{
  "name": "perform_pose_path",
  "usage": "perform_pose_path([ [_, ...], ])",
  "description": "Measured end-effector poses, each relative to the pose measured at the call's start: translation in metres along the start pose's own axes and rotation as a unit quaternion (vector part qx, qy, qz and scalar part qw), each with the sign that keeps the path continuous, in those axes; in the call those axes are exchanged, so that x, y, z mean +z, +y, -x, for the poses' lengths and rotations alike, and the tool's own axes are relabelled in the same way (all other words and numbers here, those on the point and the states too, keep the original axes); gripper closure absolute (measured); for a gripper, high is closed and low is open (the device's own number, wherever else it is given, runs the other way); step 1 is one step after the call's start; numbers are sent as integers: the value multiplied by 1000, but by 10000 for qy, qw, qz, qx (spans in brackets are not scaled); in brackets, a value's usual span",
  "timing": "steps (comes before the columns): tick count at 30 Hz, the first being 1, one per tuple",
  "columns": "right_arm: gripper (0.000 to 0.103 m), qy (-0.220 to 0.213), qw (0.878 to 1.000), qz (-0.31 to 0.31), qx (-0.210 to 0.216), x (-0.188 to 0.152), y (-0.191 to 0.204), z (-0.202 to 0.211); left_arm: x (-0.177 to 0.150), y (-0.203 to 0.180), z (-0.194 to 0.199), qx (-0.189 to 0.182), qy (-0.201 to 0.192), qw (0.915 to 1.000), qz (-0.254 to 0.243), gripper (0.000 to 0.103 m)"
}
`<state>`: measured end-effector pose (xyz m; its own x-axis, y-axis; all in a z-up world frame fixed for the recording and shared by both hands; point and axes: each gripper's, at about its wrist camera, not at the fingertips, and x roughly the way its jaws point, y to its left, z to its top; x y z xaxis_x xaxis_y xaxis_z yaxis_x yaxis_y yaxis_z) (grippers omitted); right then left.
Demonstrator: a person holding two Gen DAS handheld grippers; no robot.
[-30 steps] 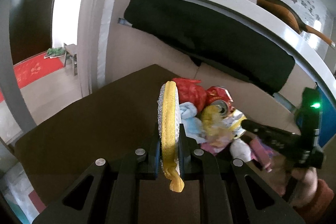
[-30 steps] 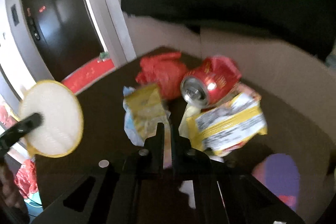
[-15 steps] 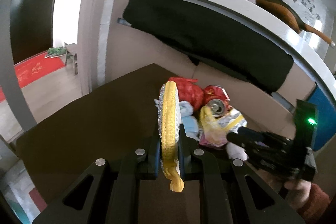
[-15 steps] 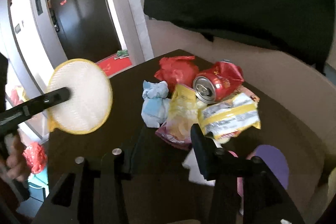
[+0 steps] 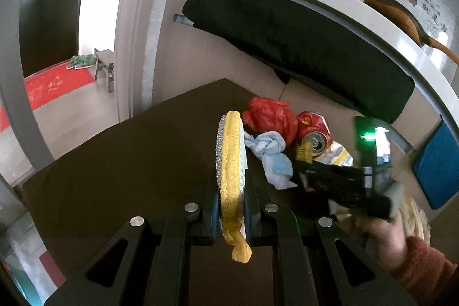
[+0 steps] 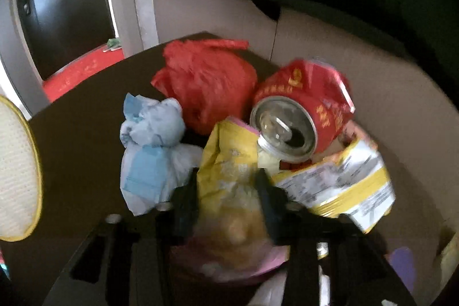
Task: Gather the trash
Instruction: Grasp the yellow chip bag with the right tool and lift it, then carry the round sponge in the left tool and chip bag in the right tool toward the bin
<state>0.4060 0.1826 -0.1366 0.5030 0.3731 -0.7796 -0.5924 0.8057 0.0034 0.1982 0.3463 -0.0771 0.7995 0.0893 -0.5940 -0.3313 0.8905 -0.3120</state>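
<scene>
The right tongs (image 6: 226, 191) have just been closing around the yellow snack bag (image 6: 229, 171) in the trash pile on the counter (image 5: 129, 162), so next they must squeeze and lift, while the left tongs (image 5: 231, 208) clamp a round scrubber (image 5: 229, 162).

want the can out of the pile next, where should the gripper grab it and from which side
Grip the red can across its round body, coming from above. It lies on its side on the wrappers, its open end facing the camera, so the curved sides are bare. The dented body may slip, so close just behind the rim. The right gripper is now around the yellow snack bag.
</scene>
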Motion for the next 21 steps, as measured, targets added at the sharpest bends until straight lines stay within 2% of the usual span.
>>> perform_pose_path([
  [2,85,-198,9996,-93,157,-1,-6,18,3,-4,1,-27,-55,10000,-43,89],
  [8,86,-978,9934,-247,536,-7,-35,112,15,-43,10,-236,-340,9984,-374,89],
  [15,86,-1507,9875,-220,392,-20,-62,191,32,-127,38,-541,-832,9891,-1091,89],
  [21,86,-1995,9796,-235,29,-39,-90,249,33,-198,59,-774,-1117,9776,-1606,89],
])
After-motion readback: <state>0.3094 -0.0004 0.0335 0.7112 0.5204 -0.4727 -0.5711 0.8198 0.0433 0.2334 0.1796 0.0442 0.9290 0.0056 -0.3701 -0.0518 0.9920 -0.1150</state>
